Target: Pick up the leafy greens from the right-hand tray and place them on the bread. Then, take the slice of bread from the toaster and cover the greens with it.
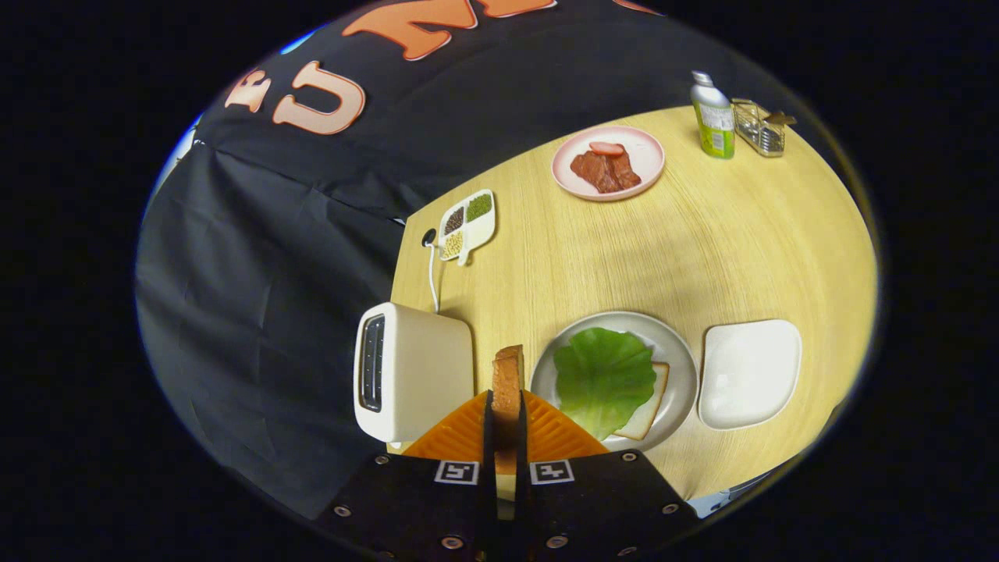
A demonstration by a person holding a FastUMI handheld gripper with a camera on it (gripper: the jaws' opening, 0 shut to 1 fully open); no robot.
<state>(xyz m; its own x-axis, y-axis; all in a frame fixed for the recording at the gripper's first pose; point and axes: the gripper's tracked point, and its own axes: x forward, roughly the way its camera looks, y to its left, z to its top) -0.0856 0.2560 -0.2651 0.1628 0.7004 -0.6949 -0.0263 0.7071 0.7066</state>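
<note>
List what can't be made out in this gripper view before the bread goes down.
- Bread slice gripped in the gripper: its lower part is hidden between the jaws.
- Bottom bread on the round plate: mostly covered by the leafy greens.
- Toaster slot: too dark to see inside.
- Divided dish contents: too small to identify.
- Bottle label: too small.

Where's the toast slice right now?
The tan toast slice stands on edge, clamped between the tool's fingers, between the white toaster and the round grey plate.
</note>
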